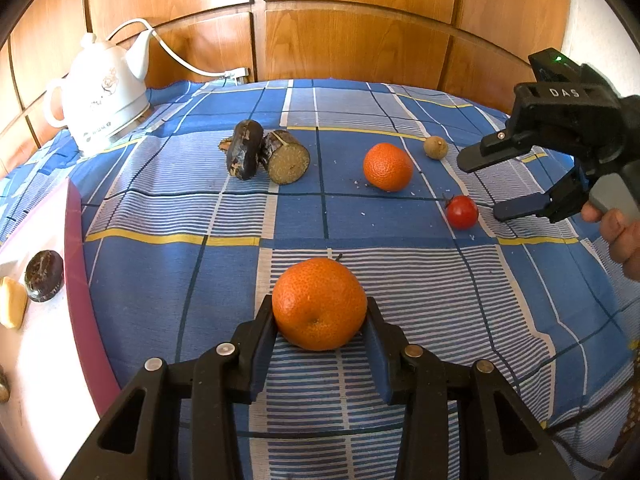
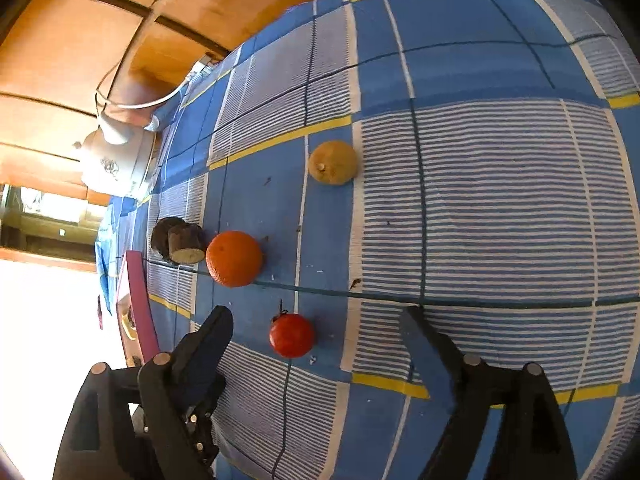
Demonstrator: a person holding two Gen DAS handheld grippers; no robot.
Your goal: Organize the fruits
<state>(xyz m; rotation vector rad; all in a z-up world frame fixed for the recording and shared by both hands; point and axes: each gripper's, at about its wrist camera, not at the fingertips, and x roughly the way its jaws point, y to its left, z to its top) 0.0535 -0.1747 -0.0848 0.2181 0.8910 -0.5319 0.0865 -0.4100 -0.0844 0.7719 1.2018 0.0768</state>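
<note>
Your left gripper (image 1: 320,312) is clamped on a mandarin (image 1: 319,304): both pads press its sides, and the fruit sits at the fingertips, low on the blue checked cloth (image 1: 168,280). In the left wrist view it lies at 6 o'clock, just ahead of the camera.

From that mandarin, a tomato (image 1: 462,212) lies toward 1 o'clock. A second mandarin (image 1: 387,167) sits at 12 to 1 o'clock, farther back. A small brownish fruit (image 1: 435,147) lies beyond it, again toward 1 o'clock. Two dark cut pieces (image 1: 266,156), touching one another, lie at 11 o'clock.

Your right gripper (image 2: 316,320) has its jaws spread wide and holds nothing. In its own view the tomato (image 2: 291,335) lies on the cloth between the two fingers, nearer the left finger (image 2: 212,340), touching neither. From the tomato, the second mandarin (image 2: 234,258) is at 11 o'clock and the brownish fruit (image 2: 333,162) near 12 o'clock. The cut pieces (image 2: 178,245) lie just left of that mandarin.

In the left view your right gripper (image 1: 484,184) comes in from 3 o'clock, fingertips just right of the tomato, your hand (image 1: 618,232) on its grip.

Further out, a white kettle (image 1: 102,96) stands at 10 o'clock by the wooden wall (image 1: 360,20). A tray (image 1: 76,240) with a purple rim lies at 8 o'clock.
</note>
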